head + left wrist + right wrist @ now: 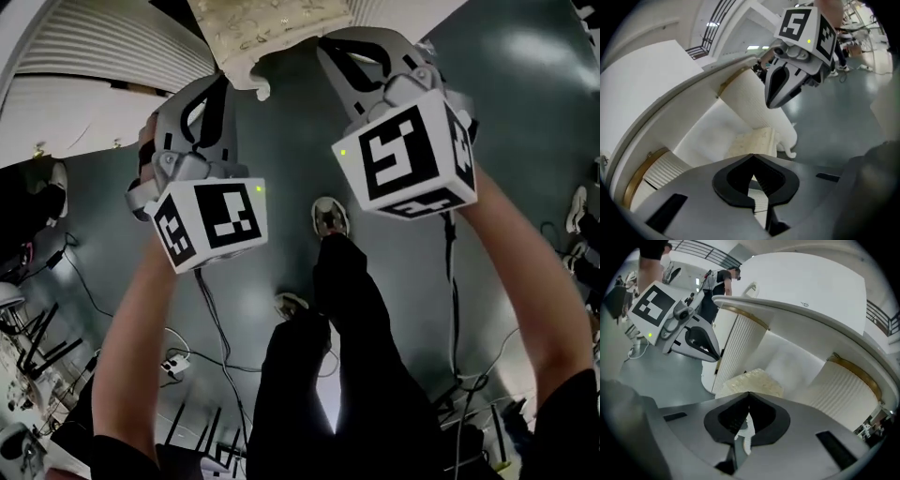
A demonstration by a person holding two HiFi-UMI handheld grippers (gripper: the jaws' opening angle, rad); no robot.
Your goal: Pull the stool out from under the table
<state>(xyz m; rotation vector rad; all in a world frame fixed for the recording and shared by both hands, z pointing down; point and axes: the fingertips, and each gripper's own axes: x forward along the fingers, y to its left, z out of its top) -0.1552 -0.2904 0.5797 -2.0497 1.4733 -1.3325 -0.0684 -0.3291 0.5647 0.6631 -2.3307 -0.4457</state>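
Both closed, left hand-held gripper and right hand-held gripper flank the outward-pointing stool.

The curved white desk is showing vertically ribbed white pedestal columns, each banded in gold at the top. The cushioned cream stool is wearing a faint leafy pattern. The smooth floor is gleaming dark grey-green. The left tool and right tool are showing matte grey bodies with black pads, their white cubes carrying black square markers and green lights.
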